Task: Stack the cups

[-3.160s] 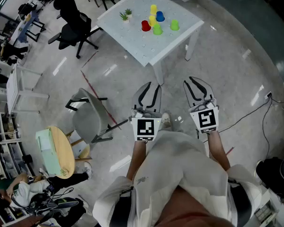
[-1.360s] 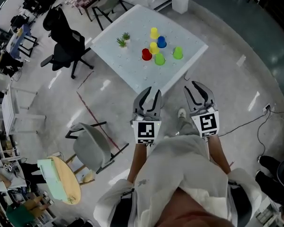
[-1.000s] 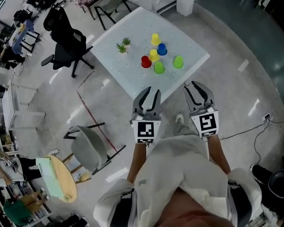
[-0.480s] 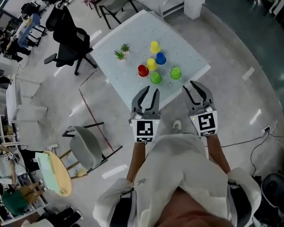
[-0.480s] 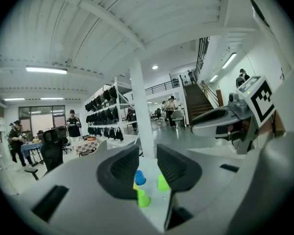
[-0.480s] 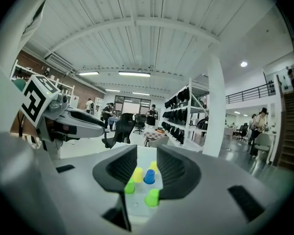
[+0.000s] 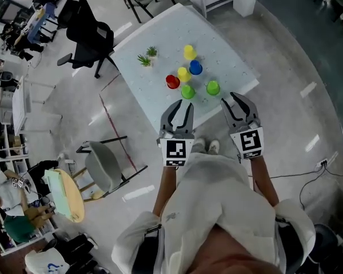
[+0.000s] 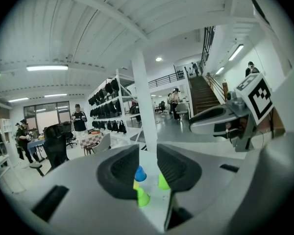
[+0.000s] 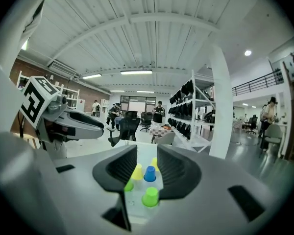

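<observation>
Stands at the near edge of the white tabletop (image 7: 160, 33) with both grippers held out in front.

Left gripper (image 7: 178, 104): fingers (image 8: 118, 169) narrow, only a slim gap, nothing gripped. Right gripper (image 7: 238, 97): same, fingers (image 9: 179, 169) nearly together, empty. Tips of both overlap the near tabletop edge in head view, clear of every cup.

Six cups in a loose cluster mid-tabletop, each standing on its own:
- Far yellow cup (image 7: 189, 52) at the back.
- Blue cup (image 7: 195, 68) just in front of it.
- Near yellow cup (image 7: 183, 74) beside the blue one, toward the left.
- Red cup (image 7: 172, 82) leftmost, just beside the near yellow cup.
- Left green cup (image 7: 187, 92) closest to the left gripper.
- Right green cup (image 7: 212, 88) a little apart on the right.

Same cluster seen through the slim gap in both gripper views, far off.

Small potted plants (image 7: 148, 56) on the tabletop, left of the cups. Black office chair (image 7: 91, 36) on the floor off the tabletop's left side. Grey chair (image 7: 103, 167) lower left. Shoes (image 7: 203, 146) visible between the grippers' marker cubes.
</observation>
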A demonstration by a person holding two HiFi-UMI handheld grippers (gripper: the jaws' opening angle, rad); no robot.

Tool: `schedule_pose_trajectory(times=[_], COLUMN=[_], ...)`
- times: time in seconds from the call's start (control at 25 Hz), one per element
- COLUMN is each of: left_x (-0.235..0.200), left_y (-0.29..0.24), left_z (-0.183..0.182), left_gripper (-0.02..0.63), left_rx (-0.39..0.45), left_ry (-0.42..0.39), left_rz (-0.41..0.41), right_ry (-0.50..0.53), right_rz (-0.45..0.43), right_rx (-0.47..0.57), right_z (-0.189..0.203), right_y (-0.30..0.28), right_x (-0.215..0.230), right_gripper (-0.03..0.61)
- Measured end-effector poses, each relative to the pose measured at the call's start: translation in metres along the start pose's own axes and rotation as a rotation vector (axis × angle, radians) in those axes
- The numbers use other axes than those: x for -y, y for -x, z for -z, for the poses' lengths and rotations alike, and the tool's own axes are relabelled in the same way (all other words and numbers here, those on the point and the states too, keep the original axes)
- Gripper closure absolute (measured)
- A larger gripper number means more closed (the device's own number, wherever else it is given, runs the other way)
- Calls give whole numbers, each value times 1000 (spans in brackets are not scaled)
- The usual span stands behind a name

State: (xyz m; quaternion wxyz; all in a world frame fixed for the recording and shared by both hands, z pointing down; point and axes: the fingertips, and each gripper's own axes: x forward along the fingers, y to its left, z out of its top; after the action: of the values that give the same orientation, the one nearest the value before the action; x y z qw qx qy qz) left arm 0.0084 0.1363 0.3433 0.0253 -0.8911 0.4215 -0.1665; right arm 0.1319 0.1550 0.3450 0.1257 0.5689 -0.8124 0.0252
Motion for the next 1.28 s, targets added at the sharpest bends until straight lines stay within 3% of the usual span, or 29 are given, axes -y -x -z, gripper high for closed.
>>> schedule_pose_trajectory(times=[0.48, 1.28], left_x=[-2, -14], left_y=[-58, -147], left_z=[45, 119], left_gripper=[499, 500], left_rx=[-94, -255], left_ry=[11, 64], left_rz=[45, 250], right_ry=[-1, -12], right_rz=[-62, -113], right_rx=[-146, -408], right_z=[72, 173], right_y=[-58, -139], right_x=[17, 27], right_gripper=[430, 383])
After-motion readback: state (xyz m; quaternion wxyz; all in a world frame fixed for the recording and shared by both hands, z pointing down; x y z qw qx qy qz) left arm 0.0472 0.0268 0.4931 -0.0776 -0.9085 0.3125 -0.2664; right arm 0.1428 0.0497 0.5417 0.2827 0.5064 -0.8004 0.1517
